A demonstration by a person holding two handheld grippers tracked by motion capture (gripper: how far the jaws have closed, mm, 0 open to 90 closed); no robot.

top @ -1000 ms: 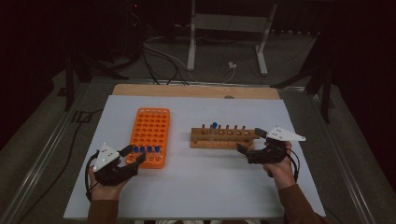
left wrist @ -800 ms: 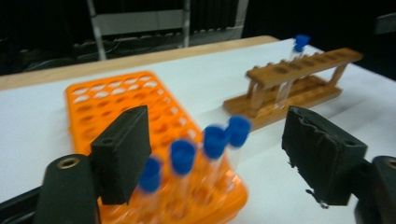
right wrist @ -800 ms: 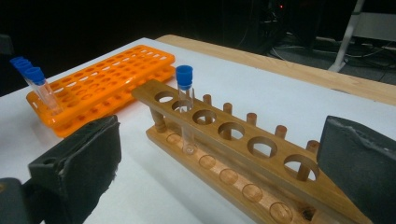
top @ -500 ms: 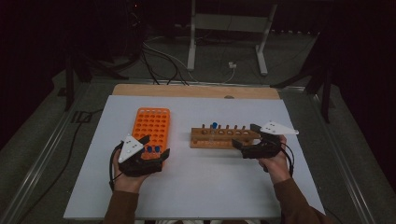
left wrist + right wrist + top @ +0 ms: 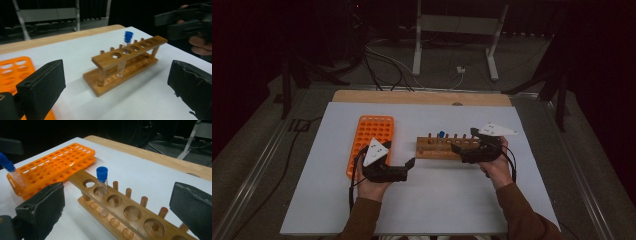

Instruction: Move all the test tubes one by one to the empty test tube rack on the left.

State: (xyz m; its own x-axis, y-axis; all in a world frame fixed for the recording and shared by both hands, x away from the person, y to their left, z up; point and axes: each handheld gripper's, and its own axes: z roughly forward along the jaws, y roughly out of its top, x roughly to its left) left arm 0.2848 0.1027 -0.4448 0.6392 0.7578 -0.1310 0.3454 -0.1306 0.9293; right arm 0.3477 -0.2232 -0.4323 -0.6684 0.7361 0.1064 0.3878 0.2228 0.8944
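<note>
Left gripper [image 5: 411, 163] moved right; capped tube [image 5: 102, 182] stands upright (cap up).

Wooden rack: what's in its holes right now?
The wooden rack holds one clear tube with a blue cap, standing upright in the second hole from the end nearest the orange rack. The other holes in view look empty; the right gripper's jaw covers the far end.

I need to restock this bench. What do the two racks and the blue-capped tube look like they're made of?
The brown six-hole rack looks like varnished wood: warm grain, turned pegs. The orange many-holed rack seems to be moulded plastic: uniform colour, slight gloss. The clear tube with a blue cap is see-through, glass or clear plastic, I cannot tell which; its cap looks plastic.
</note>
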